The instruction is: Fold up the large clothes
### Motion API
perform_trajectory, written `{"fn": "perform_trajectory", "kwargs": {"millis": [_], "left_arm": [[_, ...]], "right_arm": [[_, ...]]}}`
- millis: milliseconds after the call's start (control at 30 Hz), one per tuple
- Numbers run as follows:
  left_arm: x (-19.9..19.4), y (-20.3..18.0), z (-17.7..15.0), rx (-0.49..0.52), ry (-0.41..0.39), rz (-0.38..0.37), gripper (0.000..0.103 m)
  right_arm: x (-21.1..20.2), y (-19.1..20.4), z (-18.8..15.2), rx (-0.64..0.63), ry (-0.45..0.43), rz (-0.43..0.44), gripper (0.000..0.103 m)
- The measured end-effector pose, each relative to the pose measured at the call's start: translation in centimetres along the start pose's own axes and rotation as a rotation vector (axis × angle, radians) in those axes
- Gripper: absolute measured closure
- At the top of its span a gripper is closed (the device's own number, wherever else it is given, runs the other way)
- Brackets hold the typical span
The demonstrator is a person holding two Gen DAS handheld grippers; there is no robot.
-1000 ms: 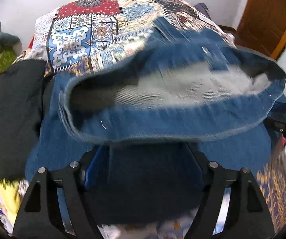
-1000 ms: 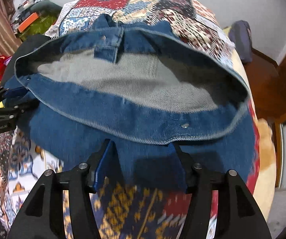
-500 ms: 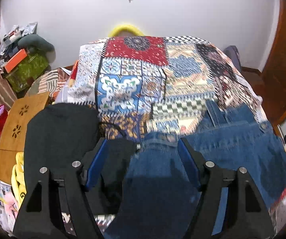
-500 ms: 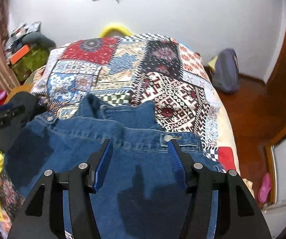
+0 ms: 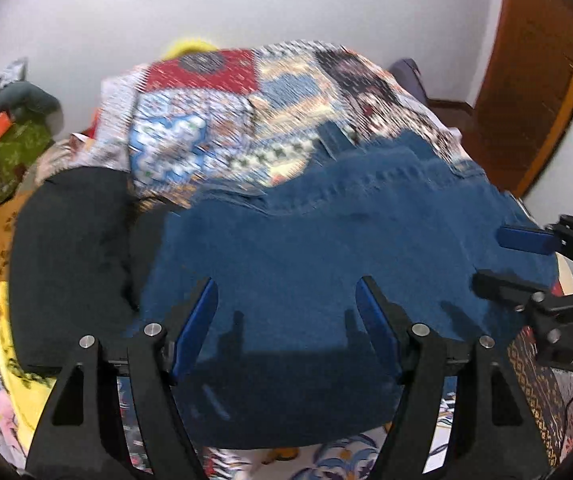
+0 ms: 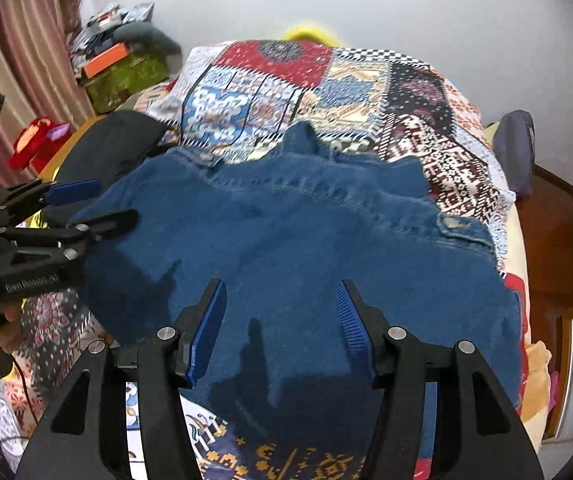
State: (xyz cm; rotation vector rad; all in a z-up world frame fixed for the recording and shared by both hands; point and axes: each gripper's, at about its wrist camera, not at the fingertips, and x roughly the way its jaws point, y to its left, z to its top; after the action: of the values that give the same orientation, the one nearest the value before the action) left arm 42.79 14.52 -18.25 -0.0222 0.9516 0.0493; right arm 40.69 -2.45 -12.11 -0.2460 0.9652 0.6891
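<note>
Your denim jacket (image 6: 286, 248) is a deep, even blue with paler stitching along its seams and a silver-toned button near its right edge. Beyond the jacket, the bedspread (image 6: 326, 80) is a patchwork: a red panel with a dark medallion, a blue-and-white tile motif, a black-and-white check, and a maroon-and-cream geometric block. Nearer you than the jacket, the same spread turns navy with gold ornaments. Left of the jacket lies a plain black garment (image 5: 70, 248), with yellow cloth (image 5: 14, 380) showing beneath it. Your left gripper (image 5: 286, 308) and right gripper (image 6: 280, 308) are both black with blue pads (image 6: 206, 328).
</note>
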Motion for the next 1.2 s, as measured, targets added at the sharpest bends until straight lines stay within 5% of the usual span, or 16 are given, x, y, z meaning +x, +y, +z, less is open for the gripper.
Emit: {"fn": "perform_trajectory", "kwargs": {"millis": [200, 367, 567, 700, 967, 1067, 1200], "left_arm": [[4.7, -1.1, -1.9, 0.007, 0.120, -0.010, 0.032], [4.5, -0.8, -3.6, -0.030, 0.041, -0.029, 0.028], [3.0, 0.0, -4.8, -0.058, 0.019, 0.025, 0.023], [1.9, 1.5, -5.5, -0.111, 0.001, 0.076, 0.024], [-0.4, 3.9, -7.8, -0.129, -0.010, 0.126, 0.023], [-1.6, 4.8, -8.7, -0.186, -0.009, 0.141, 0.022], [-1.9, 8.0, -10.5, -0.402, 0.027, 0.100, 0.022]], "right_arm": [[3.4, -1.8, -2.1, 0.026, 0.117, -0.034, 0.050], [2.8, -4.7, -4.3, 0.141, 0.091, 0.004, 0.024], [1.4, -7.2, -6.3, 0.214, 0.083, -0.078, 0.024], [-0.2, -8.3, -7.6, 0.269, 0.045, -0.017, 0.024], [-1.4, -8.7, -8.4, 0.257, 0.041, -0.176, 0.024], [-2.0, -9.6, -8.9, 0.300, 0.043, -0.175, 0.024], [-2.9, -10.0, -9.4, 0.353, 0.038, -0.144, 0.024]]}}
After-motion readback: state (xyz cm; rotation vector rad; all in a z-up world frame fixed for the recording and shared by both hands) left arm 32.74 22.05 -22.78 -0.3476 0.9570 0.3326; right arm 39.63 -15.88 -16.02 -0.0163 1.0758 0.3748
